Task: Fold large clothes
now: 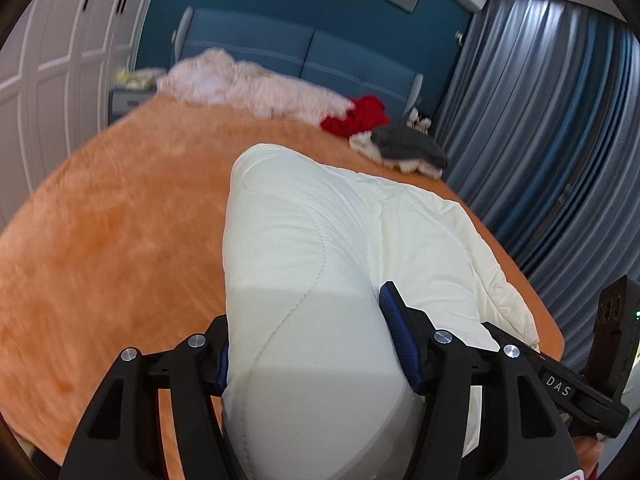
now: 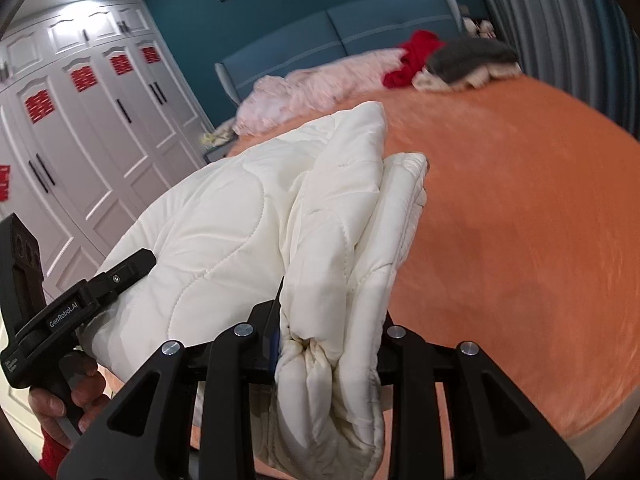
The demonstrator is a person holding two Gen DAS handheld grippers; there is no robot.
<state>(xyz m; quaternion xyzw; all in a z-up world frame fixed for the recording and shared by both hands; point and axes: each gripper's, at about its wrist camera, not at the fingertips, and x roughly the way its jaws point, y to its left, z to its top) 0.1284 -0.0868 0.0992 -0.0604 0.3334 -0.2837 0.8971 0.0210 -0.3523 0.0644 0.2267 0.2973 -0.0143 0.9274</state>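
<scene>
The left gripper [image 1: 316,340] is clamped on a thick fold of the cream quilted garment [image 1: 304,248], its blue pads [image 1: 402,340] pressing into the padding from either side. The right gripper [image 2: 328,344] is closed on a bunched, gathered edge of the same garment [image 2: 224,232], which puckers where it is pinched and hangs below the grip. Between the two grippers the garment is raised off the bed, with its far end draping back down toward the orange bedspread [image 1: 120,220]; whether that end touches the bed is hard to tell from these angles.

In the right wrist view a hand [image 2: 68,396] holds the handle of the left gripper at the lower left, with a red sleeve [image 2: 52,456] below it.

Further up the bed lie a pink fluffy blanket [image 1: 248,84], a red garment [image 1: 358,116] and a grey folded item [image 1: 408,146] on top of something pale, all near the blue headboard [image 1: 312,50]. White wardrobe doors [image 2: 92,148] with red decorations stand on one side of the bed, and grey-blue curtains [image 1: 552,120] hang on the other.
</scene>
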